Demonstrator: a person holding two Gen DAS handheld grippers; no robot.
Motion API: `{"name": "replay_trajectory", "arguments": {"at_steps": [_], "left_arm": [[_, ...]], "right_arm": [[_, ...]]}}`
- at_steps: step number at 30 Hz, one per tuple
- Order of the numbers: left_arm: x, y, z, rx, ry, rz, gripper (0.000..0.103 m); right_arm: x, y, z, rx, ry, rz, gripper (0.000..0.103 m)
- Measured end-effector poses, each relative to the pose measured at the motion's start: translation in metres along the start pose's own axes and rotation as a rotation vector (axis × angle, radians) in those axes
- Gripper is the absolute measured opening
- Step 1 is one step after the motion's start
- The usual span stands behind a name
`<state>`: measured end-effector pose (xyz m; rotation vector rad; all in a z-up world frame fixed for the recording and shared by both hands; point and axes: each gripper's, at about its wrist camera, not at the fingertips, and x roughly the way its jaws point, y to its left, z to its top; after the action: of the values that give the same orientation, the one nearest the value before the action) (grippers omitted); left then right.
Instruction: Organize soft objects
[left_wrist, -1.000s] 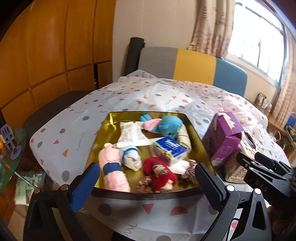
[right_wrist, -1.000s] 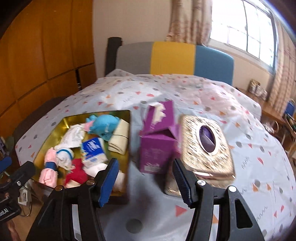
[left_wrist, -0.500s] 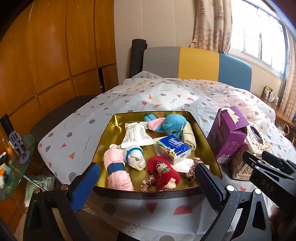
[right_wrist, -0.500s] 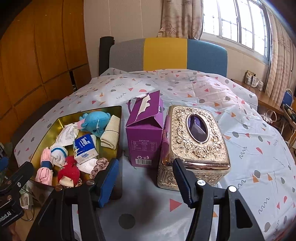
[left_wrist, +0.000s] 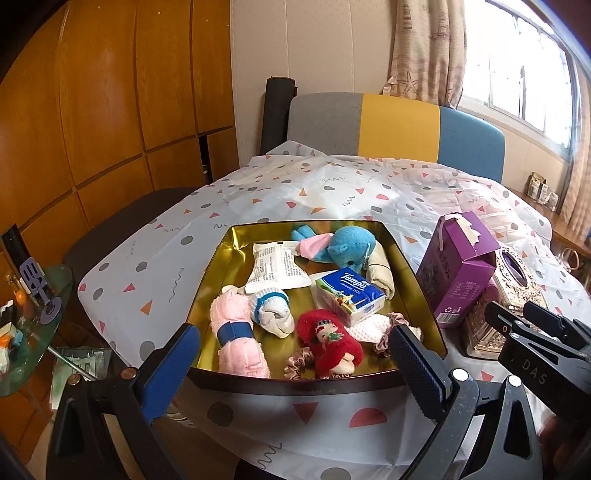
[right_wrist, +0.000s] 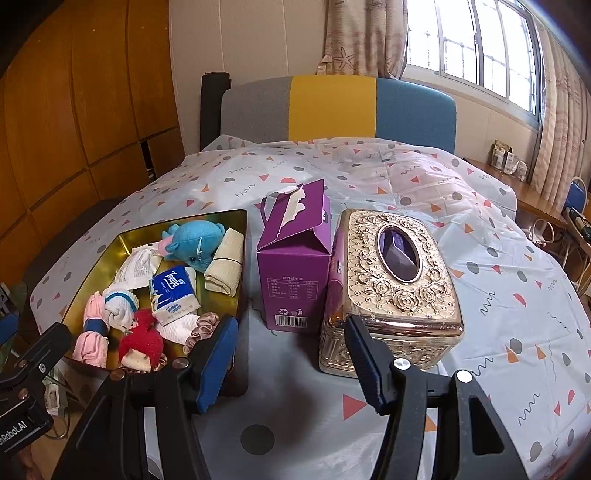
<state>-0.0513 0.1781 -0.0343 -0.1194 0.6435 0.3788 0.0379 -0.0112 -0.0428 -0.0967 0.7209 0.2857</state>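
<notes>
The left hand-held gripper (left_wrist: 293, 363) hangs with its 2 fingers spread wide and nothing between them, just short of the near rim of a gold tray (left_wrist: 229, 258) on the table (left_wrist: 155, 251). Just past its left finger lies a pink rolled sock with a blue band (left_wrist: 236, 336), touching a white sock with a blue cuff (left_wrist: 271, 312). Beyond those, a white packet (left_wrist: 275, 271) lies flat. Straight ahead of the gap sits a red doll (left_wrist: 330, 341), with a pink scrunchie (left_wrist: 297, 363) at its near side. Farther ahead rests a tissue pack (left_wrist: 351, 295), then a blue plush toy (left_wrist: 345, 247) at the far wall, with a beige rolled cloth (left_wrist: 380, 275) to its right.

The right hand-held gripper (right_wrist: 288, 358) is likewise open and empty, hovering over the tablecloth. The tray (right_wrist: 110, 251) holding the soft things lies to the left of its left finger. Ahead of the gap, slightly left, stands a purple carton (right_wrist: 293, 266) with its torn top open. Touching the carton's right side, a gold tissue box (right_wrist: 395, 280) sits just beyond the right finger.
</notes>
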Motion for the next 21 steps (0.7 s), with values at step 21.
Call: {"name": "replay_trajectory", "arguments": {"at_steps": [21], "left_arm": [[0.0005,0.0028,-0.0018,-0.006,0.006,0.003,0.103]], "right_arm": [[0.0006,0.0033,-0.0024,-0.006,0.005,0.003,0.061]]}}
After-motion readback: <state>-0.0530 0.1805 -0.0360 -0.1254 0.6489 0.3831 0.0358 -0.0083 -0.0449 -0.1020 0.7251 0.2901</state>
